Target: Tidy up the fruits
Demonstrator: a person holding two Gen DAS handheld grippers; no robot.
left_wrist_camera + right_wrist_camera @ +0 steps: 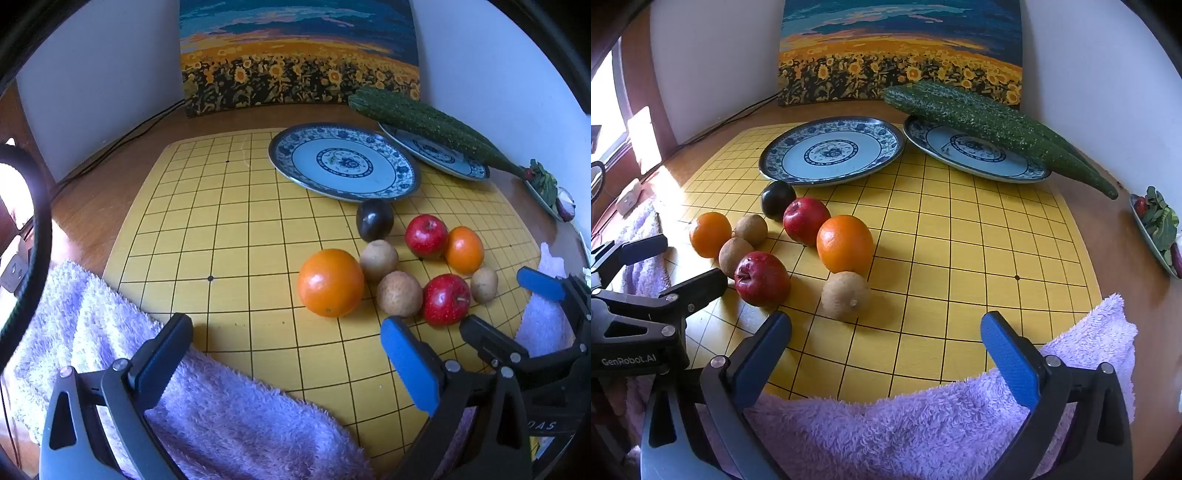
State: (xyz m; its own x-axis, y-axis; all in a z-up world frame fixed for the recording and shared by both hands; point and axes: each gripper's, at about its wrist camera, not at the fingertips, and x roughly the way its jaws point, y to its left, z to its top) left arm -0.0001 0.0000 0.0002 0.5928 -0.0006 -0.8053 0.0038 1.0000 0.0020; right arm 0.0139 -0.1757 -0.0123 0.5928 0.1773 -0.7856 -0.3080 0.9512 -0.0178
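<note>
I see the fruits (798,240) clustered on the yellow grid board (960,258), just in front of the near plate (831,153), which holds nothing; the far plate (975,151) carries two cucumbers (990,122). My left hand-held gripper (288,354) and right hand-held gripper (886,350) both hang spread and unloaded above purple towels (905,424) at the board's near edge; bare board lies right of the fruits.

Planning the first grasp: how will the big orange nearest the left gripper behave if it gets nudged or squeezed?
The large round orange sits loose on the flat yellow grid board, so a nudge would probably roll it. Its glossy skin may slip between the pads. It looks firm, likely tolerating a moderate squeeze.
</note>
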